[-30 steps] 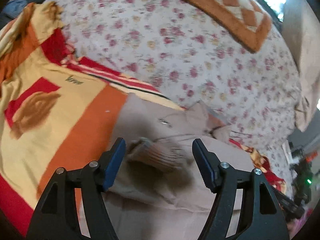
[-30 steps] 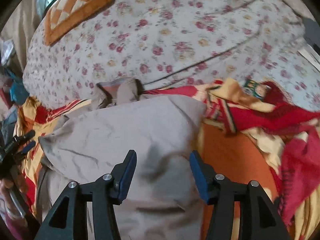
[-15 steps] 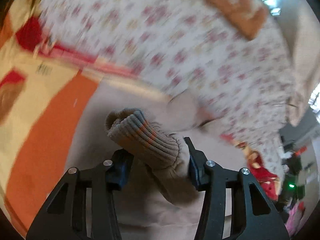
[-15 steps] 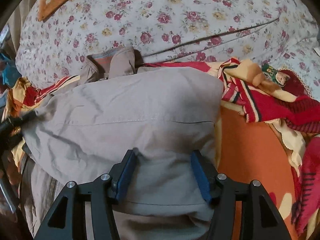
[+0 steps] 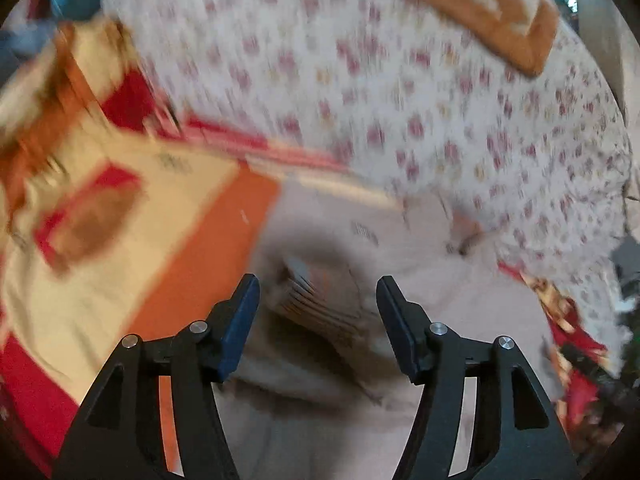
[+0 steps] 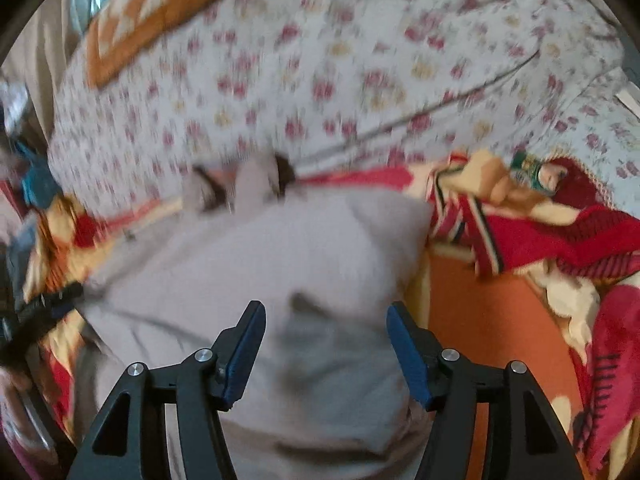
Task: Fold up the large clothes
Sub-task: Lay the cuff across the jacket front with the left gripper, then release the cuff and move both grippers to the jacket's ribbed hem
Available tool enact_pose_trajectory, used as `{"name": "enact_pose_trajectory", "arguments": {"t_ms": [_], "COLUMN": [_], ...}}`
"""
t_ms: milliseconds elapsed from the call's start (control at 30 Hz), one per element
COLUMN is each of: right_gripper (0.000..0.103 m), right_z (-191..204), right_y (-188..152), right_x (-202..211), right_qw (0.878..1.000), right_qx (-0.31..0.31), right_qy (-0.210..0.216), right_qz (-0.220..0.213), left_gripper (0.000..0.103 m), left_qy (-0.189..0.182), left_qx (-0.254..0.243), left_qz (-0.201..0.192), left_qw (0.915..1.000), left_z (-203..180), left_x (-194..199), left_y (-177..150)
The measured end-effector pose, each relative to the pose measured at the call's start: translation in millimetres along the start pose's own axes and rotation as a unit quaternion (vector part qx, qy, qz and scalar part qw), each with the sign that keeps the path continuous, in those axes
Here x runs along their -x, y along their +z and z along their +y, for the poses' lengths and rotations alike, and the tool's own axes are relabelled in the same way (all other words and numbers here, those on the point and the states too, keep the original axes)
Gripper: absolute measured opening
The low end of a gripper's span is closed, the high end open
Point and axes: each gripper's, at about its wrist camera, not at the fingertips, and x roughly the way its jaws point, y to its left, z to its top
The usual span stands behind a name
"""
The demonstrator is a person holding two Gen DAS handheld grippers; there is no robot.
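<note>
A beige jacket (image 5: 460, 280) lies on a patterned blanket, its collar (image 6: 248, 184) toward the floral sheet. Its ribbed cuff (image 5: 320, 296) rests on the jacket body just beyond my left gripper (image 5: 318, 308). The left jaws are opening and the pads stand clear of the cuff on both sides. In the right wrist view my right gripper (image 6: 326, 336) hovers over the jacket's folded body (image 6: 280, 260). Its jaws are opening too, with cloth lying under the gap and neither pad pressing on it. Both views are blurred.
The orange, yellow and red blanket (image 5: 192, 248) (image 6: 480, 320) spreads under the jacket and bunches up at the right (image 6: 540, 232). Behind lies a floral bedsheet (image 5: 400, 100) with an orange checked cushion (image 5: 480, 12) (image 6: 152, 8).
Half a second ago the left jaws pinched the ribbed cuff and held it up; now they stand apart and the cuff lies on the jacket. The right jaws have widened off the jacket fold.
</note>
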Motion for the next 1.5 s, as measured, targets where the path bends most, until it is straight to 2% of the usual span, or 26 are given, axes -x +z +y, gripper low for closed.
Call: {"name": "enact_pose_trajectory", "arguments": {"t_ms": [33,67,167,233,267,333,433,500,633,667,733,800,833,900,967,1133,1200,1233,1300,1333,1400,1500], "right_gripper": [0.06,0.057,0.05,0.05,0.05,0.051,0.051,0.051,0.051,0.051,0.053,0.063,0.066,0.066,0.066,0.066,0.066,0.066,0.066,0.066,0.066,0.066], "right_z": [-1.4,-1.6,-1.0,-4.5,-7.1,-18.5,-31.7,-30.6,-15.7,-7.4,7.6,10.6,7.4,-6.7,-14.0,-1.4,2.4,-1.0,-3.2,-6.7,-11.7,-6.9], "right_y": [2.7,4.3,4.1,2.6,0.4,-1.4,2.5,2.8,-7.1,-12.3,-27.6,-41.6,-44.9,-42.6,-38.3,-44.1,-45.9,-43.8,-49.2,-51.8,-51.3,-51.5], "right_x": [-1.1,-3.6,-25.9,-40.9,-49.2,-57.8,-45.9,-29.3,-4.6,-4.8,-15.7,-31.5,-33.4,-24.0,-8.3,25.1,18.6,8.9,-18.8,-24.6,-16.2,11.5], "right_qw": [1.0,1.0,1.0,0.999,0.998,0.996,0.996,0.996,0.999,0.999,0.993,0.983,0.983,0.991,0.995,0.996,0.995,0.994,0.986,0.986,0.989,0.988], "right_qx": [-0.006,-0.009,-0.006,0.003,0.008,-0.006,-0.039,-0.033,-0.001,0.022,0.08,0.123,0.117,0.061,0.038,0.058,0.066,0.071,0.085,0.081,0.057,0.074], "right_qy": [0.006,0.008,0.0,-0.029,-0.056,-0.081,-0.072,-0.08,-0.044,-0.044,-0.073,-0.105,-0.107,-0.081,-0.059,-0.069,-0.065,-0.071,-0.118,-0.121,-0.112,-0.13], "right_qz": [-0.008,-0.012,0.005,0.016,0.027,0.047,0.044,0.024,0.009,0.015,0.05,0.087,0.088,0.092,0.073,0.021,0.025,0.035,0.077,0.084,0.078,0.047], "left_gripper": [0.063,0.069,0.07,0.07,0.07,0.071,0.071,0.071,0.071,0.071,0.071,0.071,0.071,0.071,0.071,0.071,0.071,0.071,0.071,0.071,0.071,0.071], "left_qy": [-0.007,-0.023,-0.048,-0.008,0.027,0.05,0.052,0.047,0.043,0.045,0.045,0.046,0.046,0.043,0.036,0.019,0.018,0.019,0.021,0.021,0.019,0.013], "left_qx": [-0.004,-0.007,-0.009,-0.035,-0.053,-0.058,-0.058,-0.052,-0.049,-0.051,-0.053,-0.056,-0.057,-0.054,-0.044,-0.034,-0.037,-0.039,-0.046,-0.047,-0.051,-0.061], "left_qz": [-0.014,-0.014,0.029,0.065,0.089,0.108,0.095,0.095,0.093,0.092,0.09,0.088,0.087,0.084,0.078,0.062,0.06,0.059,0.061,0.062,0.064,0.064], "left_qw": [0.9999,0.9996,0.9984,0.9972,0.9943,0.9912,0.9925,0.993,0.9935,0.9934,0.9935,0.9935,0.9935,0.9941,0.9953,0.9973,0.9974,0.9973,0.9969,0.9967,0.9965,0.996], "left_z": [-2.2,-5.5,-11.3,-19.1,-20.3,-20.9,-18.1,-15.1,-14.8,-15.8,-17.5,-17.7,-17.5,-15.8,-13.7,-13.2,-14.3,-14.7,-15.1,-14.5,-13.3,-12.7], "left_x": [2.7,1.2,-23.5,-46.6,-62.4,-79.6,-78.4,-75.8,-74.7,-74.7,-74.3,-74.7,-74.0,-71.1,-65.3,-48.0,-43.9,-42.8,-40.9,-40.1,-36.9,-29.3], "left_y": [0.1,-0.2,-3.9,-10.3,-15.1,-23.0,-25.5,-25.0,-26.3,-26.9,-28.0,-28.7,-29.2,-29.2,-27.6,-25.2,-26.7,-27.5,-30.1,-31.2,-32.7,-33.8]}}
